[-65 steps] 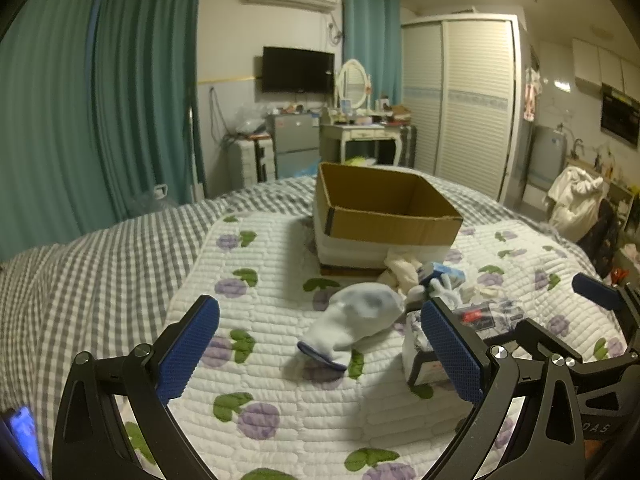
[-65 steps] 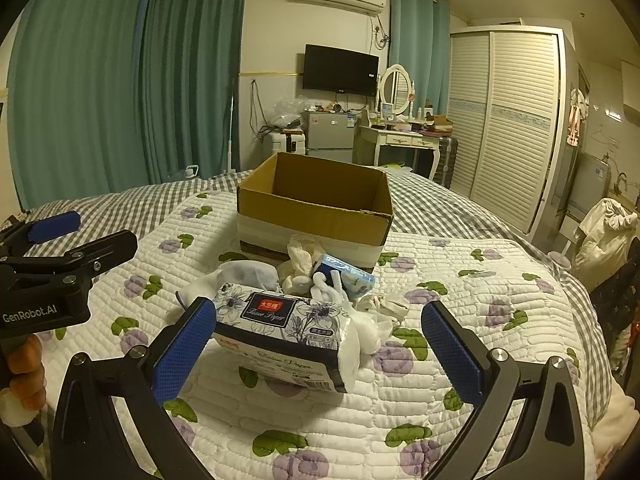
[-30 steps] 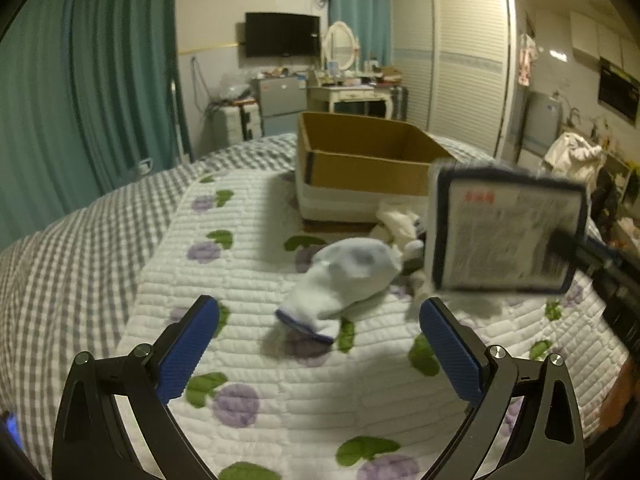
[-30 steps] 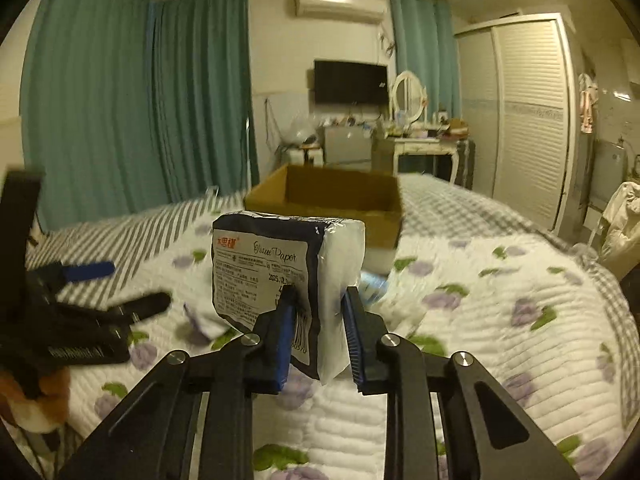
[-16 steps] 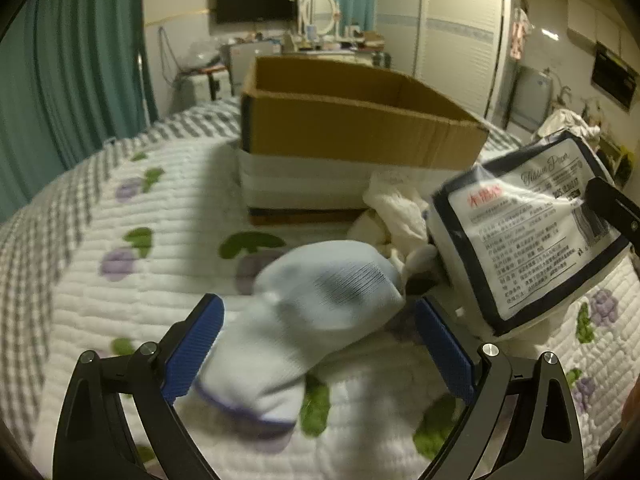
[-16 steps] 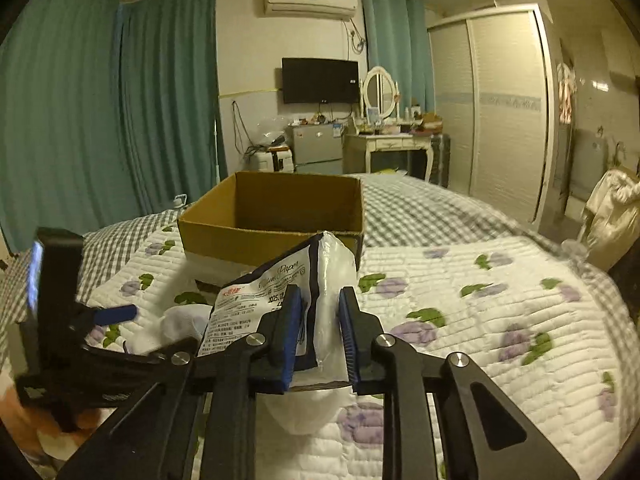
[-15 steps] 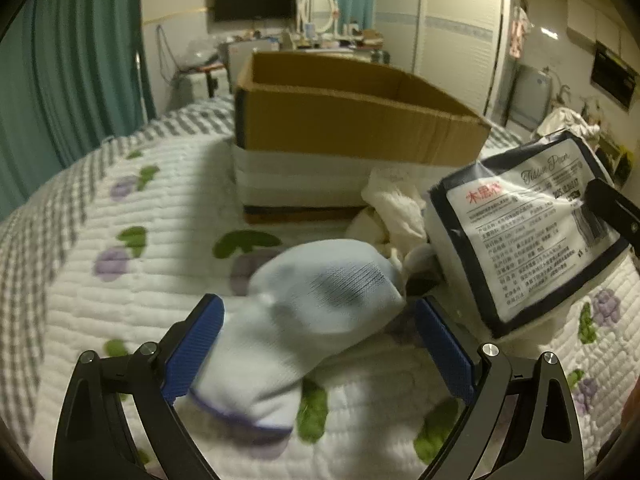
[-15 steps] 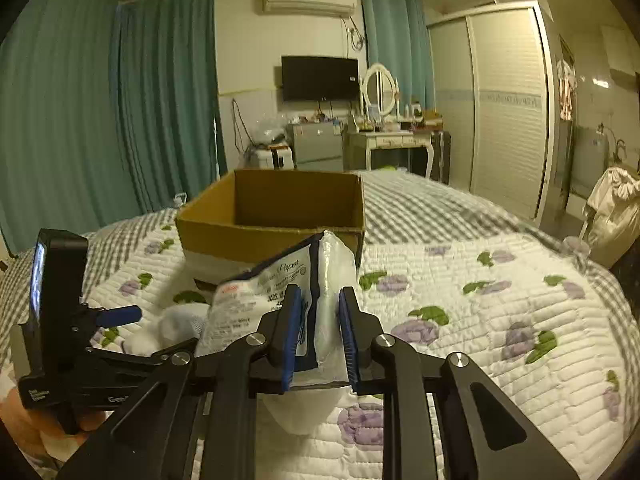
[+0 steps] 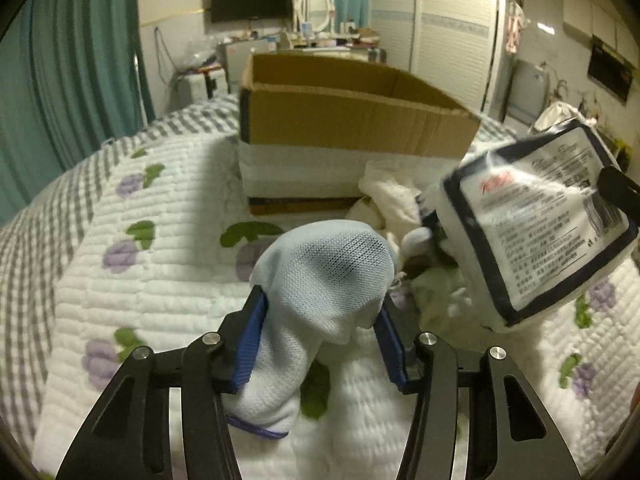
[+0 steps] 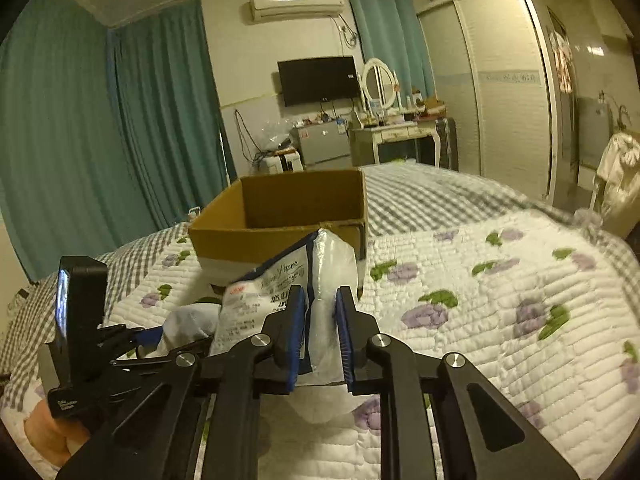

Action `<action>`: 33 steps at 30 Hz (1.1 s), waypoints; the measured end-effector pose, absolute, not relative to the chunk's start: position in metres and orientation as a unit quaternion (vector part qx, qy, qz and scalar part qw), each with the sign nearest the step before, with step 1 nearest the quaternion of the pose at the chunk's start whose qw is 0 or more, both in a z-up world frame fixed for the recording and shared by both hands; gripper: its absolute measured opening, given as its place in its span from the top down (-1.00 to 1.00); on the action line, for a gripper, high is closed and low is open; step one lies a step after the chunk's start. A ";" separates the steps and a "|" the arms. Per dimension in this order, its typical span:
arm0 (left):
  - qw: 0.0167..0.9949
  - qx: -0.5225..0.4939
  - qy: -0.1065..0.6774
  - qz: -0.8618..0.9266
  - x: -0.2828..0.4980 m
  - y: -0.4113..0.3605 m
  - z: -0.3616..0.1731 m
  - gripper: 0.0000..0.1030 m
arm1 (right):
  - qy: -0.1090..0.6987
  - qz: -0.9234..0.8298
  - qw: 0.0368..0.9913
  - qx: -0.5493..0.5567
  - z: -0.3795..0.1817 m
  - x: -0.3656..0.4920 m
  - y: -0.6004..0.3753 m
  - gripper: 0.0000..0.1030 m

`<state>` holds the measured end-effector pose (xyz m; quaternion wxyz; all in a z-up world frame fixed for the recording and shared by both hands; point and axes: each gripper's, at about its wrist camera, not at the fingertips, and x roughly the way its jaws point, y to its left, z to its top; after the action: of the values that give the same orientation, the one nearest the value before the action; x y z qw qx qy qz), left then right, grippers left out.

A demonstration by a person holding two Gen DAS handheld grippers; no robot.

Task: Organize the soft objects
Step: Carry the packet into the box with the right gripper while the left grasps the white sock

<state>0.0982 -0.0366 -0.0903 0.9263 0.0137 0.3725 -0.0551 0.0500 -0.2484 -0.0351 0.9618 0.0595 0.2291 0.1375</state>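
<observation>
Our left gripper (image 9: 320, 336) squeezes the white sock (image 9: 320, 280) between its blue pads, low on the quilt (image 9: 132, 280). Our right gripper (image 10: 320, 332) clamps the tissue pack (image 10: 320, 276), held off the quilt to the sock's right. The cardboard box (image 9: 340, 120) stands just ahead of both.

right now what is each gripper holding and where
Left gripper: white sock, pinched around its middle. Right gripper: tissue pack, clamped at its end.

One cardboard box (image 9: 352, 120), one sock (image 9: 324, 276), one tissue pack (image 9: 536, 224).
</observation>
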 end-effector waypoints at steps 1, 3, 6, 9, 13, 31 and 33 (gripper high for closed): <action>0.928 0.015 0.369 -0.053 0.097 -0.036 -0.086 0.01 | 0.223 0.136 0.964 0.052 -0.028 0.044 -0.247 0.70; 0.932 0.019 0.358 -0.052 0.091 -0.034 -0.071 0.01 | 0.210 0.136 0.967 0.041 -0.013 0.033 -0.245 0.72; 0.939 0.014 0.338 -0.055 0.078 -0.032 -0.042 0.01 | 0.191 0.138 0.972 0.020 0.009 0.020 -0.240 0.72; 0.946 0.017 0.320 -0.055 0.075 -0.032 -0.015 0.01 | 0.176 0.142 0.974 0.000 0.030 0.016 -0.235 0.73; 0.954 0.024 0.294 -0.057 0.085 -0.036 0.023 0.01 | 0.148 0.150 0.977 -0.021 0.065 0.024 -0.228 0.73; 0.949 0.031 0.311 -0.032 0.281 -0.030 0.009 0.01 | 0.205 0.178 0.961 -0.059 0.041 0.249 -0.193 0.73; 0.949 0.033 0.312 -0.039 0.287 -0.032 0.005 0.00 | 0.224 0.189 0.955 -0.053 0.023 0.265 -0.194 0.73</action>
<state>0.2866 -0.0322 0.0047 0.9487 0.0334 0.3120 -0.0392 0.2654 -0.1941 0.0233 0.9548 -0.0533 0.2237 0.1885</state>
